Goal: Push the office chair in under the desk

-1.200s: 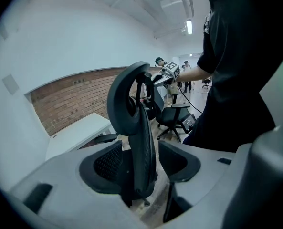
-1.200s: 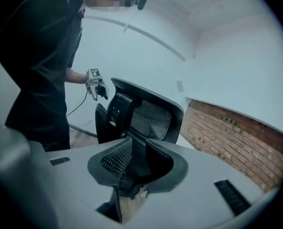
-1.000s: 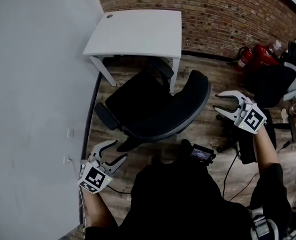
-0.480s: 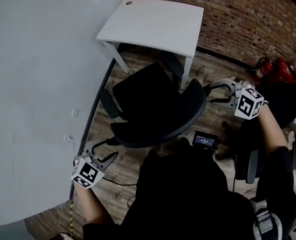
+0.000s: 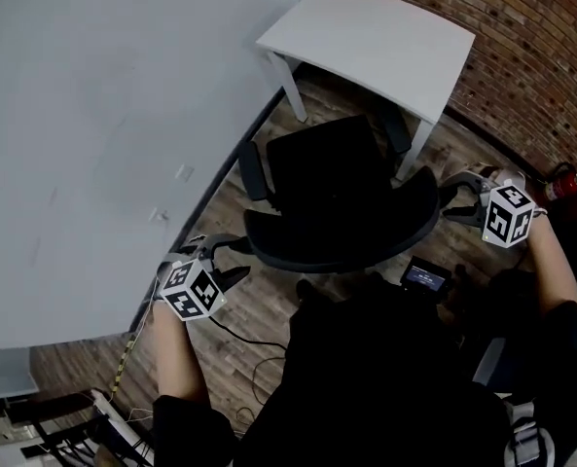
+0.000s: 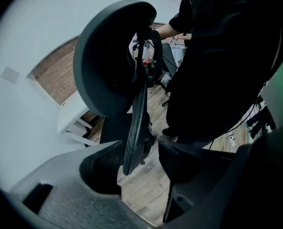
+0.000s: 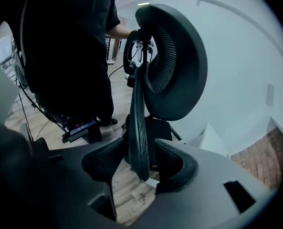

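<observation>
A black office chair (image 5: 332,178) stands on the wood floor facing the white desk (image 5: 385,37), its seat just in front of the desk's near edge. My left gripper (image 5: 232,259) is at the left end of the curved backrest (image 5: 366,249), and my right gripper (image 5: 455,198) is at its right end. In the left gripper view the thin backrest edge (image 6: 136,128) runs between the open jaws of the left gripper (image 6: 140,151), below the headrest (image 6: 108,56). The right gripper (image 7: 139,156) also straddles the backrest edge (image 7: 139,123), its jaws wide with a gap beside the mesh.
A white wall (image 5: 93,115) runs close along the chair's left side. A brick wall (image 5: 541,47) stands behind the desk, with red fire extinguishers (image 5: 572,178) at its foot. Cables (image 5: 239,334) trail on the floor by my left arm. A small device (image 5: 426,278) hangs at the person's chest.
Both grippers have moved in from beside the chair to the two ends of the backrest. The right jaws have spread wider. The head camera has swung, so the desk now shows at upper right.
</observation>
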`<action>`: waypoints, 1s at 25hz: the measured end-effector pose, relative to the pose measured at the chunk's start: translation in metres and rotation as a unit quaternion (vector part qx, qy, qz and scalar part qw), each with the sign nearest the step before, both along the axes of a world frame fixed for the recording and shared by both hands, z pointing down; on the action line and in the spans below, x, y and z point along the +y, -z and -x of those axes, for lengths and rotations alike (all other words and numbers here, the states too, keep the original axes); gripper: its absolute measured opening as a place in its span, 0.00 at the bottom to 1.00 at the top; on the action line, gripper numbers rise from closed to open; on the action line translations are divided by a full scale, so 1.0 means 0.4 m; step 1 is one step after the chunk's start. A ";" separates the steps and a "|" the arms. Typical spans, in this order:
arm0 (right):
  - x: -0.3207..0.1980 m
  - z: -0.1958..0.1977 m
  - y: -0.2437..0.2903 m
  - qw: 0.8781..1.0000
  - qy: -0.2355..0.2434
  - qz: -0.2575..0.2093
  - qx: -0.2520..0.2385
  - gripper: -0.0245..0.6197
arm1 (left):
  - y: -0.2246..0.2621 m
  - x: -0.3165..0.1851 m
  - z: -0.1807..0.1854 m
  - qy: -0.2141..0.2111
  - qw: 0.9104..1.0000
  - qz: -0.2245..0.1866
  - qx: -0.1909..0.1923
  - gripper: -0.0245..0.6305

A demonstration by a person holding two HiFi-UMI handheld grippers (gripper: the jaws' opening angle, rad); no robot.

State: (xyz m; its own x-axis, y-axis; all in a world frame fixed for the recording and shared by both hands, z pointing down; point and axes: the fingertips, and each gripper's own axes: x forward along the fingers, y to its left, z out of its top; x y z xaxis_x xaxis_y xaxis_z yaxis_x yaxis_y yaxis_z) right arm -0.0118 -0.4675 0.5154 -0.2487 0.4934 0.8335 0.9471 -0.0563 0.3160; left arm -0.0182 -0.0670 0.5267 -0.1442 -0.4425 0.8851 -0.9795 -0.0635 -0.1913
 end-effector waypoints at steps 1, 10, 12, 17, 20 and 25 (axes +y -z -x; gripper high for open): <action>0.002 0.002 -0.010 1.000 0.007 -0.001 0.004 0.36 | -0.006 -0.003 0.002 0.000 1.000 0.006 -0.002 0.39; 0.040 0.029 -0.040 0.999 0.044 -0.006 0.017 0.33 | -0.042 -0.012 0.028 -0.020 0.999 0.039 0.003 0.39; 0.045 0.027 -0.041 0.998 0.051 -0.009 0.025 0.33 | -0.045 -0.013 0.031 -0.020 0.999 0.041 0.008 0.39; 0.038 0.011 -0.036 0.998 0.049 -0.004 0.044 0.25 | -0.052 -0.030 0.034 -0.030 0.999 0.038 0.009 0.28; 0.042 0.013 -0.039 0.998 0.035 0.000 0.044 0.25 | -0.058 -0.026 0.037 -0.039 0.999 0.033 0.017 0.27; 0.059 0.011 -0.033 0.999 0.019 -0.009 0.045 0.25 | -0.051 -0.010 0.048 -0.042 0.998 0.013 0.036 0.27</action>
